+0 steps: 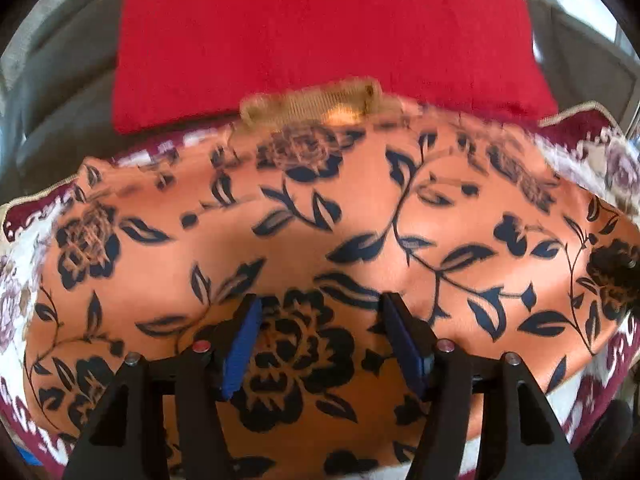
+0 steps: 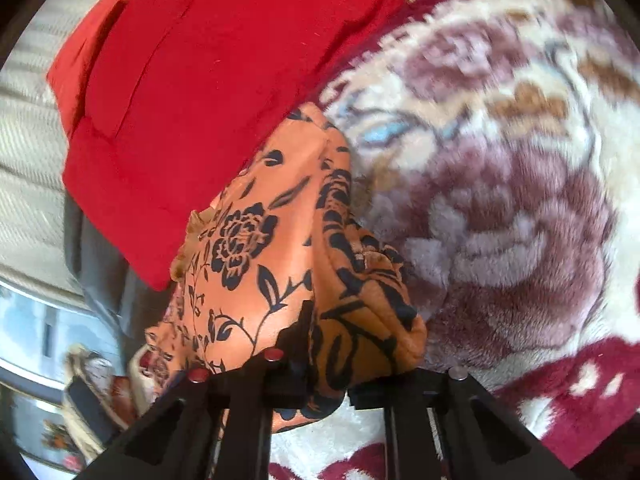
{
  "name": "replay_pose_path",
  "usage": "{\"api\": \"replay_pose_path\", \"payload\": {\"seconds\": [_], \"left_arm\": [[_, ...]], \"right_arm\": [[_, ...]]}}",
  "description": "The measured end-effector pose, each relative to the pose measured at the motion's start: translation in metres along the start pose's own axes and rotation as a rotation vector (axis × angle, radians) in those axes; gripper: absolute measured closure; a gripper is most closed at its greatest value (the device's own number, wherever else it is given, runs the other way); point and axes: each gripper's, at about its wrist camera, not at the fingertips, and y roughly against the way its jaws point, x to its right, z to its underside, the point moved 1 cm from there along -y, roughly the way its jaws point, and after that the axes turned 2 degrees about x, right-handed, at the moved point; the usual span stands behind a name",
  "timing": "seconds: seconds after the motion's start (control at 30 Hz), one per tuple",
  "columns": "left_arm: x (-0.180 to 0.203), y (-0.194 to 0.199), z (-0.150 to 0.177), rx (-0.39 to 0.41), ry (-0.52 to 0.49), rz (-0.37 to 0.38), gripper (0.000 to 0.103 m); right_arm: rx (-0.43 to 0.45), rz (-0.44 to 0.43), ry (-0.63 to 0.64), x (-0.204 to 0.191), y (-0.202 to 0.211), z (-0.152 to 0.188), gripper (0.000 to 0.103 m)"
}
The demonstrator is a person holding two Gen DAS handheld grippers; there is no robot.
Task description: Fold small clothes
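An orange garment with dark blue flowers (image 1: 360,220) lies spread across a fleece blanket, with a tan ribbed band (image 1: 312,104) at its far edge. My left gripper (image 1: 322,320) hovers low over the near part, open; its blue pads (image 1: 242,344) stand apart with only flat cloth beneath them. In the right wrist view one end of the same garment (image 2: 256,248) is bunched and lifted. My right gripper (image 2: 320,364) is shut on that folded edge, and the cloth drapes over and hides its fingertips.
A red cushion (image 1: 320,32) lies just beyond the garment, also seen as the red cushion (image 2: 208,80) in the right view. The fleece floral blanket (image 2: 500,200) covers the surface. Grey sofa upholstery (image 1: 60,92) is behind, and a room floor with clutter (image 2: 80,380) shows at lower left.
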Motion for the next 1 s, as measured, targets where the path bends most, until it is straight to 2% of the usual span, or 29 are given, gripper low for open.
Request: {"api": "replay_pose_path", "payload": {"seconds": [0.03, 0.1, 0.2, 0.3, 0.37, 0.43, 0.53, 0.6, 0.63, 0.73, 0.8, 0.87, 1.0], "left_arm": [[-0.006, 0.005, -0.003, -0.013, 0.028, 0.033, 0.039], [-0.029, 0.025, -0.009, 0.031, 0.141, 0.122, 0.039], [-0.079, 0.059, -0.004, 0.139, 0.27, 0.131, 0.039], [-0.142, 0.079, 0.012, 0.191, 0.415, 0.116, 0.039], [-0.178, 0.086, 0.024, 0.199, 0.514, 0.103, 0.04], [-0.214, 0.084, 0.036, 0.191, 0.61, 0.108, 0.04], [-0.231, 0.076, 0.043, 0.156, 0.67, 0.171, 0.04], [-0.226, 0.072, 0.039, 0.14, 0.657, 0.235, 0.04], [-0.222, 0.07, 0.035, 0.136, 0.639, 0.261, 0.04], [-0.206, 0.064, 0.023, 0.115, 0.599, 0.332, 0.04], [-0.193, 0.06, 0.014, 0.092, 0.576, 0.367, 0.04], [-0.183, 0.053, 0.009, 0.062, 0.561, 0.393, 0.04], [-0.164, 0.024, -0.002, -0.043, 0.52, 0.409, 0.04]], "right_arm": [[0.024, 0.013, 0.041, -0.015, 0.007, -0.003, 0.091], [0.08, 0.025, 0.141, -0.049, 0.022, -0.007, 0.092], [0.174, 0.025, 0.342, -0.12, 0.042, -0.002, 0.092], [0.237, -0.003, 0.585, -0.2, 0.047, 0.035, 0.092], [0.197, -0.024, 0.724, -0.238, 0.027, 0.072, 0.092], [0.098, -0.042, 0.815, -0.255, -0.012, 0.113, 0.092], [-0.083, -0.008, 0.863, -0.251, -0.081, 0.153, 0.092], [-0.2, -0.011, 0.834, -0.24, -0.111, 0.165, 0.088], [-0.23, -0.03, 0.811, -0.235, -0.117, 0.168, 0.087], [-0.199, -0.099, 0.792, -0.233, -0.102, 0.161, 0.08], [-0.204, -0.141, 0.748, -0.226, -0.093, 0.153, 0.066], [-0.18, -0.177, 0.714, -0.217, -0.08, 0.146, 0.042], [-0.156, -0.236, 0.674, -0.205, -0.054, 0.143, 0.041]]}}
